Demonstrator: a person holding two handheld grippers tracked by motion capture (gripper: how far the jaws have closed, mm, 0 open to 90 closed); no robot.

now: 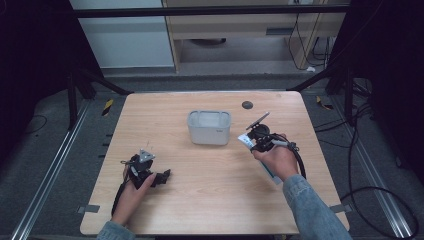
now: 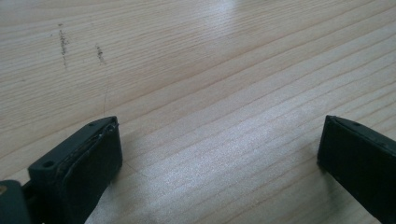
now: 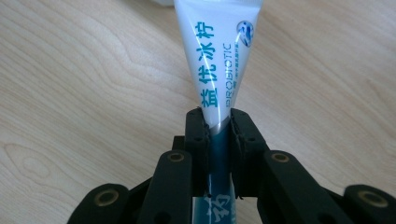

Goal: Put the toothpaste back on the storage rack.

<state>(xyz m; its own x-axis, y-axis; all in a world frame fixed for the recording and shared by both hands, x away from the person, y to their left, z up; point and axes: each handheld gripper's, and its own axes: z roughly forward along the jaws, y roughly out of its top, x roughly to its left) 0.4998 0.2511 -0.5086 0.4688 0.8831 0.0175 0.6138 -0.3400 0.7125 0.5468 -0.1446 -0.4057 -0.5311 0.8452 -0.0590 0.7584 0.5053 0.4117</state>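
A white toothpaste tube [image 3: 217, 56] with blue lettering is pinched between the black jaws of my right gripper [image 3: 218, 119], its flat end pointing away from the camera. In the high view the right gripper [image 1: 257, 136] is held just right of a grey bin [image 1: 209, 134], and the tube's white end [image 1: 244, 140] sticks out towards the bin. My left gripper [image 1: 162, 177] rests low over the table near its front left. In its own view the left gripper [image 2: 219, 154] stands wide open with bare wood between its fingers.
The grey bin stands in the middle of the wooden table [image 1: 210, 200]. A small black round disc [image 1: 247, 105] sits near the far edge. Metal frame legs and cables lie on the floor around the table.
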